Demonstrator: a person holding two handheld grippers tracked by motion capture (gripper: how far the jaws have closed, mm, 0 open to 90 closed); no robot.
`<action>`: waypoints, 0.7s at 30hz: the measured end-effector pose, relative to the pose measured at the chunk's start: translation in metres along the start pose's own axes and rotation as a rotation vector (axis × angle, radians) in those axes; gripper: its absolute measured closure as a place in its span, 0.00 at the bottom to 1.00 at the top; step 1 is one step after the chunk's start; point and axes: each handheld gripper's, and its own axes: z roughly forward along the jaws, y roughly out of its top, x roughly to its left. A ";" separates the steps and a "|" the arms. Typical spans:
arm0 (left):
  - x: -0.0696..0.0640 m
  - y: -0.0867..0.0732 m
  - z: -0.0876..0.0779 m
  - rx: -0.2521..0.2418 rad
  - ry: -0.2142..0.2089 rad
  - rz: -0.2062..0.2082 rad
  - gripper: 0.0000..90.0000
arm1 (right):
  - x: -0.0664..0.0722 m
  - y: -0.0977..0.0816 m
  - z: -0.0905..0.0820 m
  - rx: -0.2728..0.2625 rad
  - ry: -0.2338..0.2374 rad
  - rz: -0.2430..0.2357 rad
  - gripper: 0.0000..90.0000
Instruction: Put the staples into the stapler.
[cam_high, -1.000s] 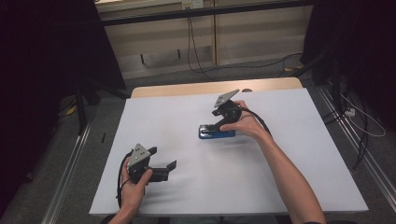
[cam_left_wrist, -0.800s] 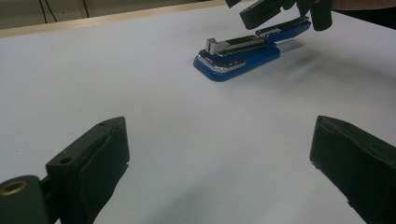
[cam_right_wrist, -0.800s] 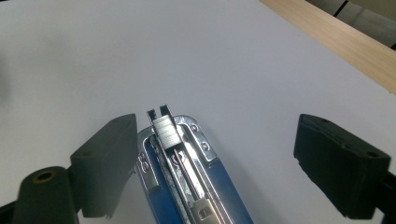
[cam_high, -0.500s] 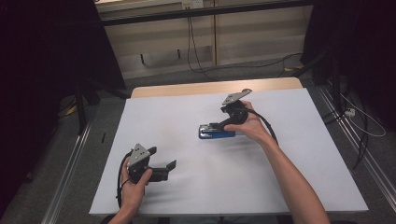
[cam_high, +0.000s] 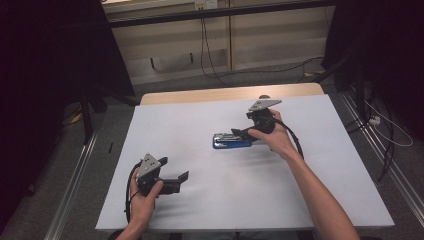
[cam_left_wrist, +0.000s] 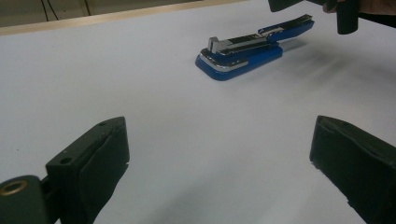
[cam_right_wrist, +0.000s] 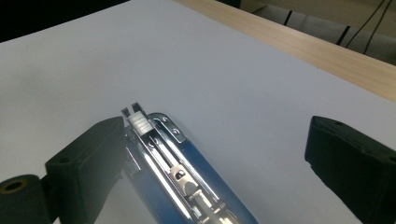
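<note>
A blue stapler with a shiny metal top lies flat on the white table, a little right of the middle. My right gripper is open just at the stapler's right end, jaws pointing left. In the right gripper view the stapler lies low between the jaws, close against the left one, and the right gripper grips nothing. My left gripper is open near the front left, jaws empty. From the left gripper view, the left gripper faces the stapler farther off.
A bare wooden strip runs along the table's far edge. Cables trail over the floor behind it, and metal rails flank the table on both sides.
My right gripper has drawn back to the right along the stapler, which stays where it lay. The left gripper has not moved.
</note>
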 end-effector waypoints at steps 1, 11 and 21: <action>0.000 0.000 0.000 0.000 0.001 0.001 0.05 | 0.000 -0.001 -0.002 -0.006 -0.012 0.003 0.07; 0.001 0.000 0.001 -0.004 0.003 0.005 0.05 | 0.004 -0.011 -0.016 -0.007 -0.085 0.012 0.07; 0.002 -0.001 0.001 -0.002 0.004 -0.011 0.05 | 0.008 -0.019 -0.032 -0.085 -0.154 0.053 0.06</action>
